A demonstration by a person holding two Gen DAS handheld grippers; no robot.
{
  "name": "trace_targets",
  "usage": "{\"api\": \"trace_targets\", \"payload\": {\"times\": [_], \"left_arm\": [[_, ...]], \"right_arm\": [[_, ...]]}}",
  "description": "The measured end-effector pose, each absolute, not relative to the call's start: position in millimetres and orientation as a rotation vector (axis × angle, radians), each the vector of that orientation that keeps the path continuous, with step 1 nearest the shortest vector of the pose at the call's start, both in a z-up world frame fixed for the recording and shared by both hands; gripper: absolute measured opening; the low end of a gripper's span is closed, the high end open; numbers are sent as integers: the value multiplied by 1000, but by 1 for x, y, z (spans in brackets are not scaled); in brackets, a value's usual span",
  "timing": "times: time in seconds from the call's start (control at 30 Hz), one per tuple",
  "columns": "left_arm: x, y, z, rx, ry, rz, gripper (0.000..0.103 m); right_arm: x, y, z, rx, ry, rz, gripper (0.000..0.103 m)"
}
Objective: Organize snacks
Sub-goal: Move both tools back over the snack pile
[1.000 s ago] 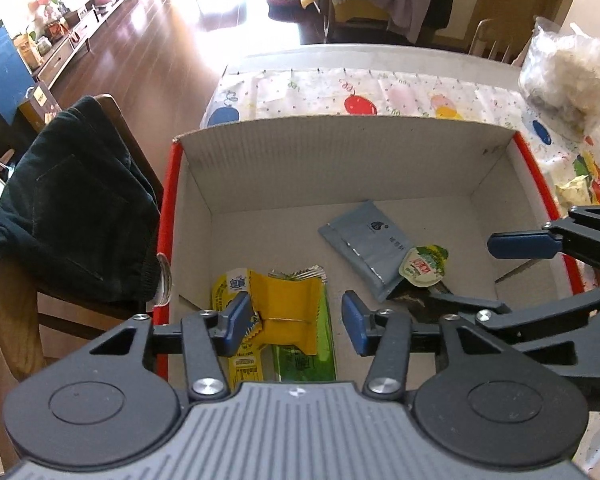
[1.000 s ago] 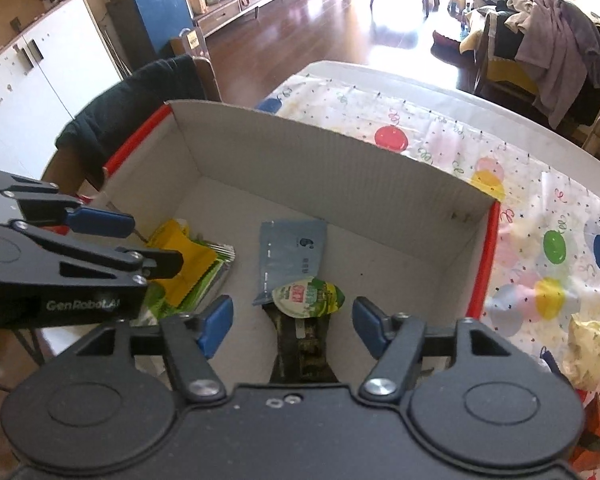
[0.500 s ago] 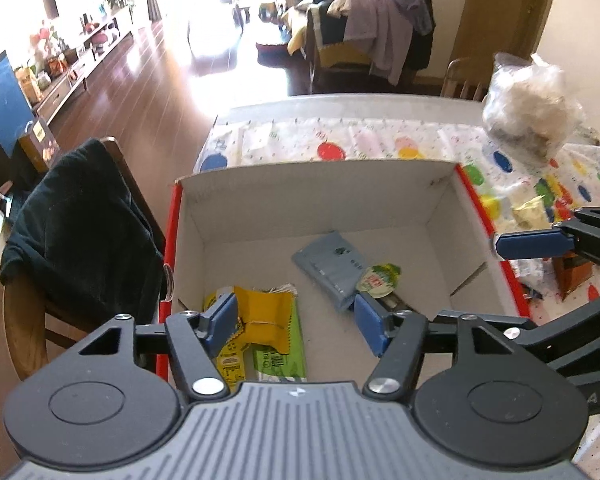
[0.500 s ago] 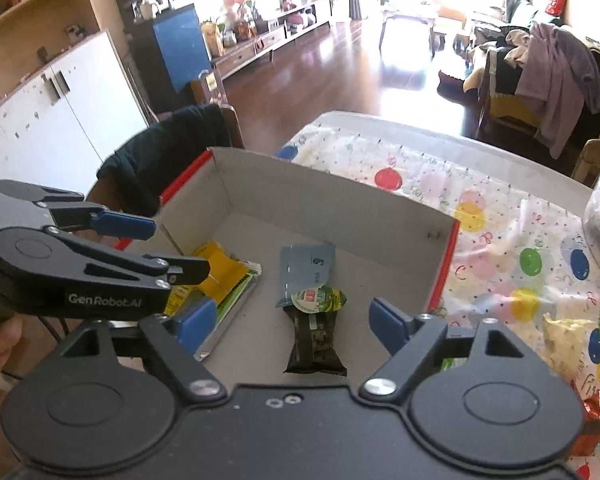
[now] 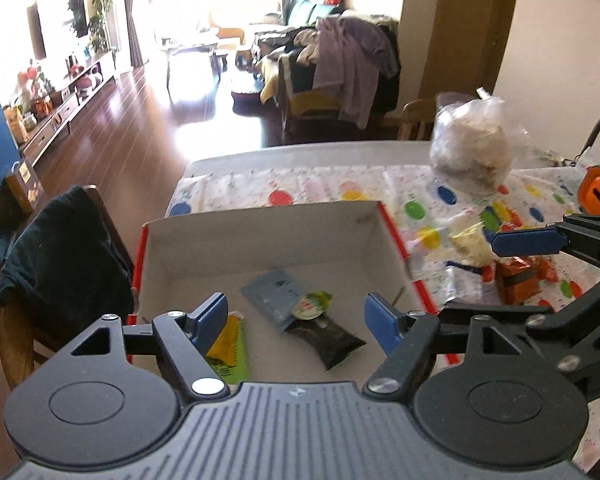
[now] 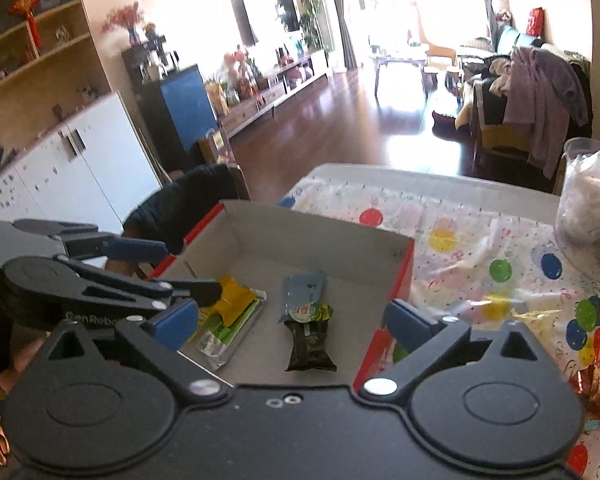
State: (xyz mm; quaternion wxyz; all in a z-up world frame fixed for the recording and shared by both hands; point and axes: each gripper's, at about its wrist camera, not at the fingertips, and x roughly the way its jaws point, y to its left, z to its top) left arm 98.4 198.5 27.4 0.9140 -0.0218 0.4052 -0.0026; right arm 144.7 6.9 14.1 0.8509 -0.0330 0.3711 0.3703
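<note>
Both grippers, left (image 5: 296, 320) and right (image 6: 292, 320), rise clear of box (image 5: 260, 236), jaws just opening, empty; snacks (image 6: 308, 320) inside; more beside box.

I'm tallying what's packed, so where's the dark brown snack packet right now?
The dark brown snack packet lies on the floor of the cardboard box, toward its right side, its top tucked under the green-lidded jelly cup.

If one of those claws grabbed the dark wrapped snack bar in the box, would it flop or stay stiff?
The dark wrapped snack bar lies flat and straight with crimped ends, so it probably stays fairly stiff. Its glossy film looks slippery, so it might slide in a loose pinch. The small round green-lidded cup rests on its top end and would likely tumble off.
</note>
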Motion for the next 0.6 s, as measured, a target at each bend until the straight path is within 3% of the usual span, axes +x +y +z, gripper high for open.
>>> {"api": "trace_targets", "payload": {"times": [0.17,0.6], "left_arm": [[91,176,31,-55,798,-28,84],[100,86,12,-34,808,-129,84]], "right_arm": [[140,-22,21,-14,765,775,103],[147,-141,9,-24,788,646,103]]}}
